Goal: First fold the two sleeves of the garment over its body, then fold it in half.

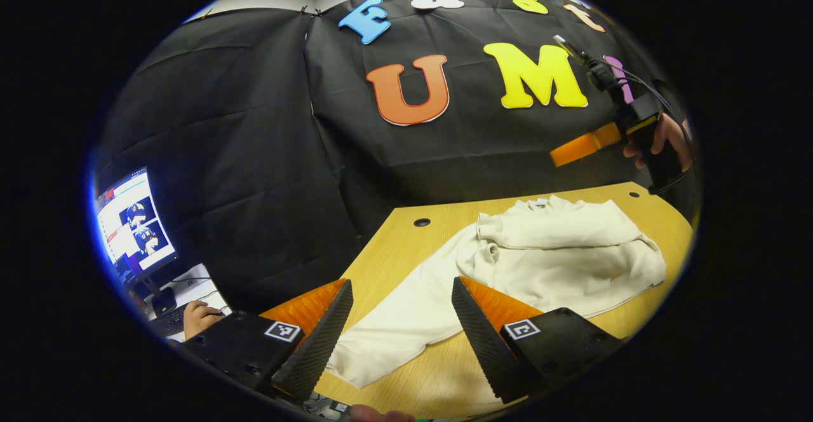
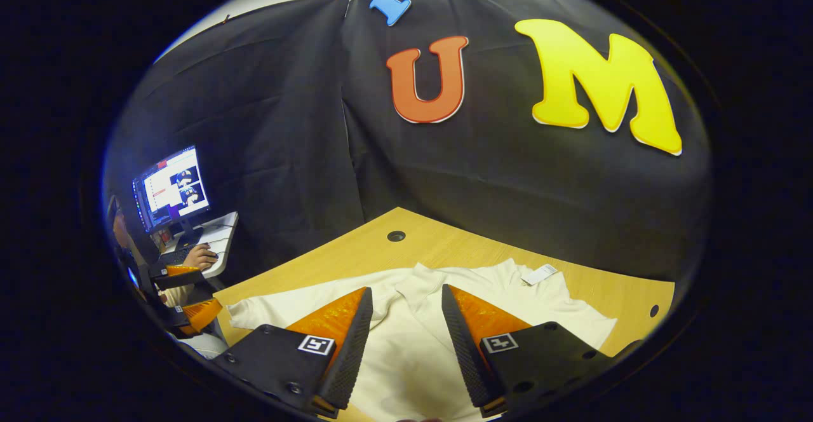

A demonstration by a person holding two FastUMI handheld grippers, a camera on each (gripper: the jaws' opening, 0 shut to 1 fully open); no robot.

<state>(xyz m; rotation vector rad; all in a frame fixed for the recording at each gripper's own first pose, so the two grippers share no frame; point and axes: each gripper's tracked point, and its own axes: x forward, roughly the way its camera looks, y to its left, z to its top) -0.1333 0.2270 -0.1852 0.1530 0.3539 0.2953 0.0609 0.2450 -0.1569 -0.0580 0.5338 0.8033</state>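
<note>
A cream sweatshirt [image 1: 565,263] lies flat on the wooden table [image 1: 394,244]. One sleeve [image 1: 559,228] is folded across its chest. The other sleeve [image 1: 387,326] stretches out toward me and runs under my left gripper [image 1: 401,336], which hovers open above its cuff end with nothing held. In the left gripper view my right gripper [image 1: 581,147] hangs high above the garment's far side in a hand [image 1: 670,139]. In the right gripper view my right gripper [image 2: 406,339] is open over the sweatshirt [image 2: 552,307] near its collar; the outstretched sleeve [image 2: 286,304] points at the left gripper [image 2: 190,292].
The table has round cable holes [image 1: 422,222] [image 2: 396,236] near its back edge. A lit monitor [image 1: 136,222] stands on a side desk beyond the table's left end, where a person's hand [image 1: 200,317] rests. A white tag [image 2: 538,274] lies at the neckline.
</note>
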